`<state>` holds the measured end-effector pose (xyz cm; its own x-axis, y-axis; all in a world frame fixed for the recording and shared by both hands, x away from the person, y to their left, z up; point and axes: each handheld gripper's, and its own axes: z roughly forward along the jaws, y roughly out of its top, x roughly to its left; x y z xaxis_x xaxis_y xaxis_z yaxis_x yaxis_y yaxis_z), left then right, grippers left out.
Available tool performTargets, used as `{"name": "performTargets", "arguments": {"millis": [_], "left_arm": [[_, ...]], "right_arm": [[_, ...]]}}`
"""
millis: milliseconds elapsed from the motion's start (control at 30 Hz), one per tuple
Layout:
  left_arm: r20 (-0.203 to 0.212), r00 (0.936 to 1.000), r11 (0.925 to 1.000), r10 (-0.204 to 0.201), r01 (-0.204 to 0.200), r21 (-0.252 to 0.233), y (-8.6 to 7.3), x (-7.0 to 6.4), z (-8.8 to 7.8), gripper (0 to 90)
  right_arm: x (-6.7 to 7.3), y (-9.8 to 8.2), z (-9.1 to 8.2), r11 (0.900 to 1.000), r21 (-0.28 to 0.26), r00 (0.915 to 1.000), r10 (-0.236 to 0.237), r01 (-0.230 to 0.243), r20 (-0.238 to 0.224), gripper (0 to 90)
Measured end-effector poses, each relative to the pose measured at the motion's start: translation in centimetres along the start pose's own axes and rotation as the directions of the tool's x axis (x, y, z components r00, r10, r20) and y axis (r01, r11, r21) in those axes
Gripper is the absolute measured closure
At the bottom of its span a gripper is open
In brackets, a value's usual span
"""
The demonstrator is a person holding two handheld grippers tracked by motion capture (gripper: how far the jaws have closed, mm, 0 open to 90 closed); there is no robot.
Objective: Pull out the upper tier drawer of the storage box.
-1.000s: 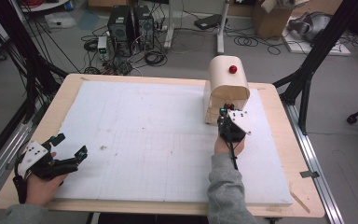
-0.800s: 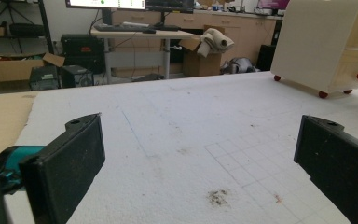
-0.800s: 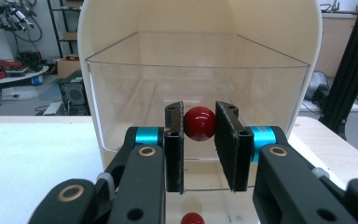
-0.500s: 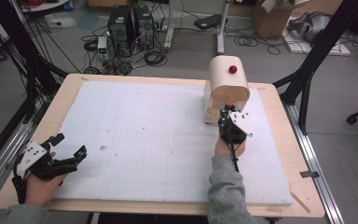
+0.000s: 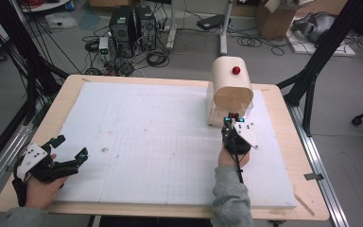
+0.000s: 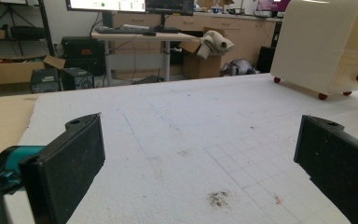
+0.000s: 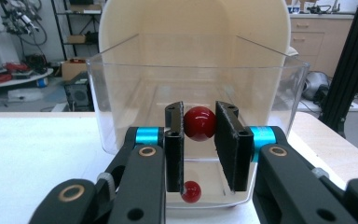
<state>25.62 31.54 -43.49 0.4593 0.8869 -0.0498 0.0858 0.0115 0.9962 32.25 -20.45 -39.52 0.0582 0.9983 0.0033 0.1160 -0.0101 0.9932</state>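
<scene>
Red knob (image 7: 199, 123) on the clear drawer (image 7: 121, 102) sat clamped in your right gripper (image 7: 199, 140).

You had the jaws pressed on either side of the knob at the drawer's front wall, with the drawer drawn partly out of the cream domed box (image 5: 230, 87) at the far right of the white foam board (image 5: 142, 137). Your left gripper (image 5: 71, 150) rested on the board's near left corner, well apart from the box, jaws spread wide with nothing between them.
</scene>
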Motion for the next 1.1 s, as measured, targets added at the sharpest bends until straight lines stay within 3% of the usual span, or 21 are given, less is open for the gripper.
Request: {"name": "performTargets", "arguments": {"millis": [800, 833, 867, 967, 1000, 1067, 1100], "left_arm": [[-0.001, 1.0000, 1.0000, 0.000, 0.000, 0.002, 0.0, 0.0, 0.0, 2.2], [-0.001, 1.0000, 1.0000, 0.001, -0.001, 0.002, 0.0, 0.0, 0.0, 2.2], [-0.001, 1.0000, 1.0000, 0.001, -0.001, 0.002, 0.0, 0.0, 0.0, 2.2], [-0.002, 1.0000, 1.0000, 0.001, -0.001, 0.001, 0.0, 0.0, 0.0, 2.2], [-0.001, 1.0000, 1.0000, 0.003, -0.003, 0.001, 0.0, 0.0, 0.0, 2.2], [0.000, 1.0000, 1.0000, 0.004, -0.004, 0.000, 0.0, 0.0, 0.0, 2.2], [0.000, 1.0000, 1.0000, 0.004, -0.004, 0.001, 0.0, 0.0, 0.0, 2.2]], "right_arm": [[0.1, -0.2, -1.0, 1.000, -0.004, 1.0000, 0.002, -0.002, -0.006, 71.7], [0.1, -0.2, -1.0, 1.000, -0.005, 1.0000, 0.002, -0.002, -0.005, 66.0], [0.2, -0.1, -1.2, 1.000, -0.010, 1.0000, 0.002, -0.002, -0.007, 53.1], [0.3, -0.1, -1.3, 1.000, -0.012, 0.9999, -0.002, 0.002, -0.012, 45.3], [0.2, 0.0, -1.4, 1.000, -0.012, 0.9999, -0.002, 0.001, -0.016, 35.1], [0.2, 0.0, -1.5, 1.000, -0.008, 0.9999, 0.001, -0.001, -0.015, 31.7], [0.1, 0.0, -1.5, 1.000, -0.008, 1.0000, -0.001, 0.001, -0.009, 24.6]]}}
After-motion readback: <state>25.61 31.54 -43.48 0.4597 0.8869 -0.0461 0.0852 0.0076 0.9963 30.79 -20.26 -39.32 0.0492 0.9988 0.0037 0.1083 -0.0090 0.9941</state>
